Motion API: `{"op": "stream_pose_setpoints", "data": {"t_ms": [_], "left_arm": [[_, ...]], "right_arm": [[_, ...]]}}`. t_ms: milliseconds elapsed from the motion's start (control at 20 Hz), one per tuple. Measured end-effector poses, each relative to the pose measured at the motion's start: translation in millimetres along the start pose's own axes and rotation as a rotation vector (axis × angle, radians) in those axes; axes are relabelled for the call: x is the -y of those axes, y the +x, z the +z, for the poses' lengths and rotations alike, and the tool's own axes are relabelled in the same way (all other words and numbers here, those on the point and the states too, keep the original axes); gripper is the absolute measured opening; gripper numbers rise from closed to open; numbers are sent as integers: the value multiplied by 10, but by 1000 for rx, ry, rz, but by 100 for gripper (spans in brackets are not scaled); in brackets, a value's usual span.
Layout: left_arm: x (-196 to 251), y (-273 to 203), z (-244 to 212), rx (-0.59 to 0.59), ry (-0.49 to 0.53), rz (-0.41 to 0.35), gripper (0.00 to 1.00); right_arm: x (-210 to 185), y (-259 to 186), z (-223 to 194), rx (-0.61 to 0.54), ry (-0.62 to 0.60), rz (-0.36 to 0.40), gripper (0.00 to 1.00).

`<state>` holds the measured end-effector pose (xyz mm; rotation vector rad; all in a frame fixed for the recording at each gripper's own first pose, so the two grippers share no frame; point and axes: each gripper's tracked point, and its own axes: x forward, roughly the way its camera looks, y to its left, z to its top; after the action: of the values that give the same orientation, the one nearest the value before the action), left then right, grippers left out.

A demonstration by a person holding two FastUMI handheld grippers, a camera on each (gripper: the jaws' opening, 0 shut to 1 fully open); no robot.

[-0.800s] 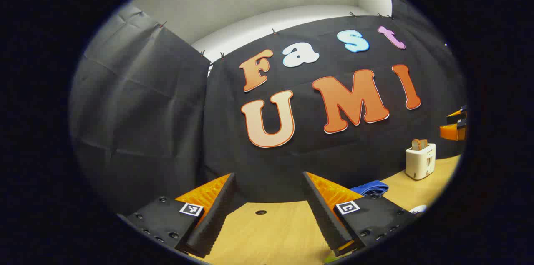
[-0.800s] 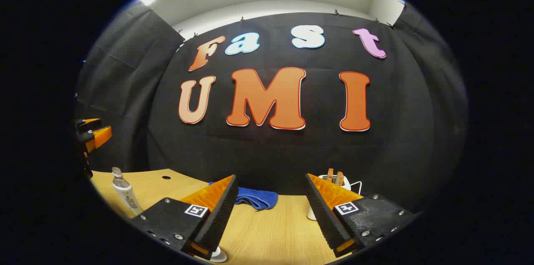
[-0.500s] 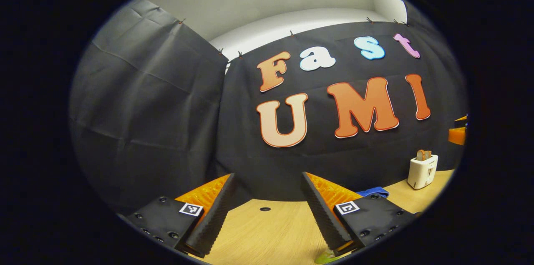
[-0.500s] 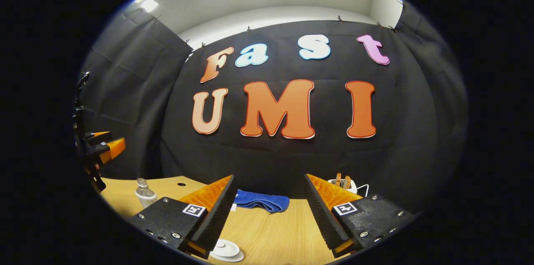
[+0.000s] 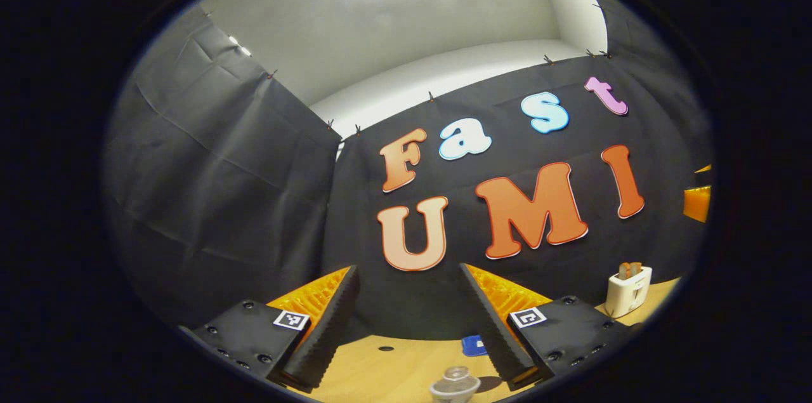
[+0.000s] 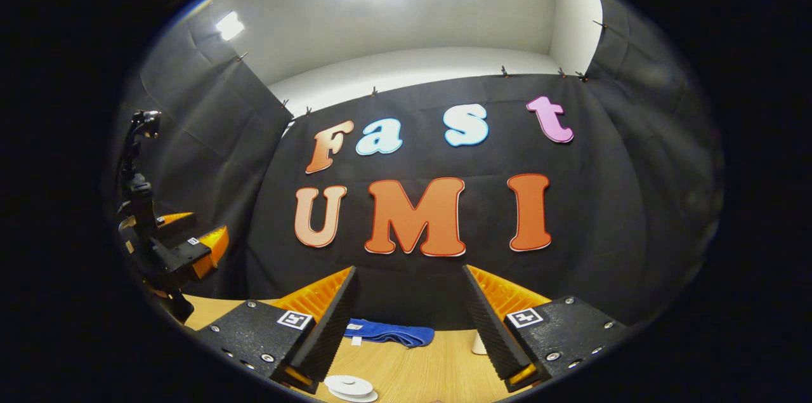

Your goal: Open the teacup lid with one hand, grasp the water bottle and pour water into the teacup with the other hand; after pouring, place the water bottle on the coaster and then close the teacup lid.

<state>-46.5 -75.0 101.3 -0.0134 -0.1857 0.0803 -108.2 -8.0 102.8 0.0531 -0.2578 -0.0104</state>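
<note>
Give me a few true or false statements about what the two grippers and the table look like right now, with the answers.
1. The left gripper is open with nothing between its fingers. True.
2. The right gripper is clamped on the bottle. False: it is open and holds nothing.
3. A blue cloth lies on the table near the back wall. True.
4. The toaster is empty. False: slices of bread stick out of its top.
5. The bottle top shows low between the left gripper's fingers, untouched. True.
6. The white round lid is lifted in the air. False: it lies low, by the right gripper's left finger.
</note>
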Motion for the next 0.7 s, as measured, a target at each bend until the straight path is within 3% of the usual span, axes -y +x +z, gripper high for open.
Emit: {"op": "stream_pose_setpoints", "data": {"t_ms": [100, 150, 200, 250, 350, 400, 450, 600, 650, 700], "left_arm": [[135, 29, 39, -6, 8, 2, 96], [289, 60, 52, -15, -4, -11, 100], [406, 82, 45, -24, -15, -22, 95], [488, 99, 48, -29, -23, -27, 99], [637, 127, 89, -34, -33, -28, 99], [741, 147, 128, -31, -49, -37, 95], [816, 155, 166, -25, -51, -35, 95], [1059, 121, 202, -49, -111, -49, 99], [1095, 85, 224, -60, -132, -47, 96], [1106, 66, 229, -66, -148, -44, 100]], "right_arm": [[117, -80, 66, 11, -9, -15, 95], [233, -95, 110, 23, -13, -33, 95], [318, -119, 140, 30, -10, -48, 95], [393, -129, 150, 32, -2, -61, 92], [494, -163, 134, 24, 1, -67, 95], [547, -177, 135, 25, -9, -72, 92], [596, -189, 154, 31, -21, -81, 95], [744, -298, 121, 25, -13, -114, 95], [789, -326, 101, 17, -2, -125, 95], [838, -360, 93, 9, 9, -137, 95]]}}
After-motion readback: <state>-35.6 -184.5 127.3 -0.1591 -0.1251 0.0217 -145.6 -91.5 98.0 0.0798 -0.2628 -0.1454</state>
